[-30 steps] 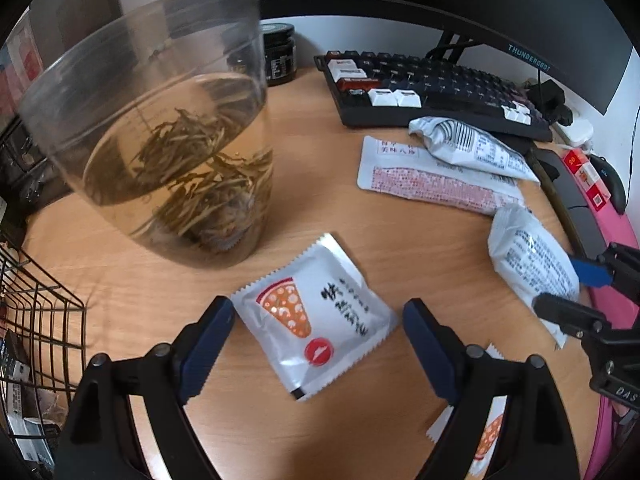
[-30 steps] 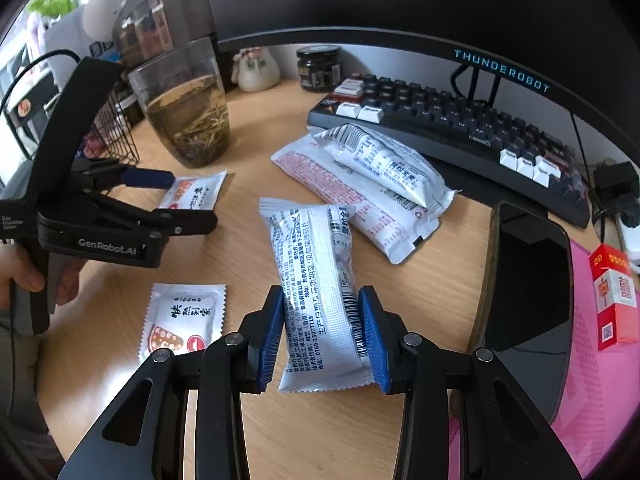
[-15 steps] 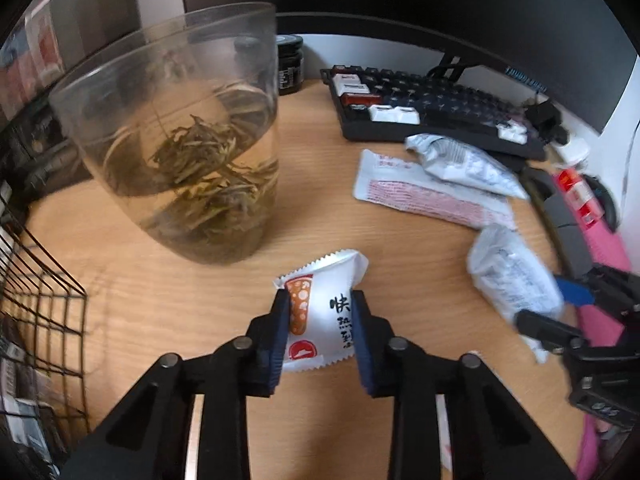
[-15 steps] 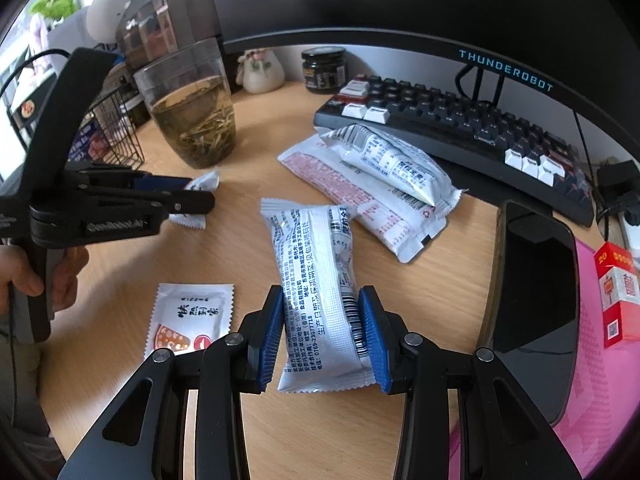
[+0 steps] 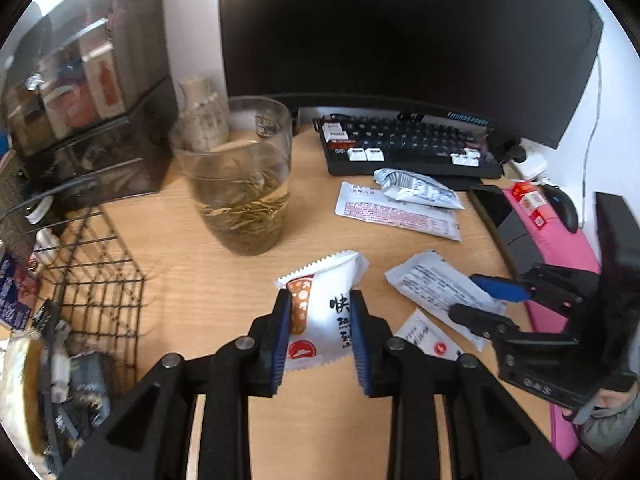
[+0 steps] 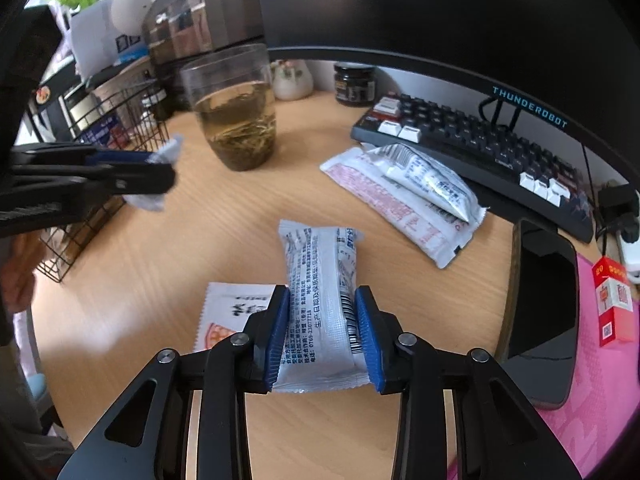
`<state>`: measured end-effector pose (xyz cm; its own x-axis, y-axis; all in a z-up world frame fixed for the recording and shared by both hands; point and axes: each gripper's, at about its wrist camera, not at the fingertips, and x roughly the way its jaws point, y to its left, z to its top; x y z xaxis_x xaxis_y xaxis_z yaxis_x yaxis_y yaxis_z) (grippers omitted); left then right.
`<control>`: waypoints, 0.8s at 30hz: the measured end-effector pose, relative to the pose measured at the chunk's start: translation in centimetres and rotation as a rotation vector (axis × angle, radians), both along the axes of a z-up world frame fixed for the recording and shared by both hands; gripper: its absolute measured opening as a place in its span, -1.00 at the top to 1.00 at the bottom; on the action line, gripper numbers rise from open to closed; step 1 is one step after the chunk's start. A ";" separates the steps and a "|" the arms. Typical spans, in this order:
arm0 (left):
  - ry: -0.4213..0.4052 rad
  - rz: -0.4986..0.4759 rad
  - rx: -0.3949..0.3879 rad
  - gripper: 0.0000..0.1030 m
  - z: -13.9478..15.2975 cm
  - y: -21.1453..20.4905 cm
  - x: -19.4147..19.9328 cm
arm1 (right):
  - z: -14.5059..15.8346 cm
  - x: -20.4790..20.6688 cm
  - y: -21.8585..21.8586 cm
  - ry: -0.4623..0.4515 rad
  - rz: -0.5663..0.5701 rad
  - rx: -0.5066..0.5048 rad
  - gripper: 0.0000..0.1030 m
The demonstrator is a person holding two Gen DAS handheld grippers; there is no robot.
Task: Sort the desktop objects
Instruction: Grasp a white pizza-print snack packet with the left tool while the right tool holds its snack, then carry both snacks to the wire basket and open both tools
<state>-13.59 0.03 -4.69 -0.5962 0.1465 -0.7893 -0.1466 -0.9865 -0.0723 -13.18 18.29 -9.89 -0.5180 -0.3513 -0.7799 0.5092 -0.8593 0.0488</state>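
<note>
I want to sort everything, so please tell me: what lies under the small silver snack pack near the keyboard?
The silver snack pack lies on a flat white packet with red print. Anything beneath that packet is covered.

Soft daylight, blurred fisheye edges

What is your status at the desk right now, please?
Left tool shut on a white sachet, lifted. Right tool shut on a silver packet. Glass of tea stands near the wire basket.
</note>
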 end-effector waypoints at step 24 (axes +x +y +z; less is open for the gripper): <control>-0.001 0.032 0.046 0.42 0.9 -3.0 2.5 | 1.0 -0.1 -2.7 0.034 -0.001 0.027 0.30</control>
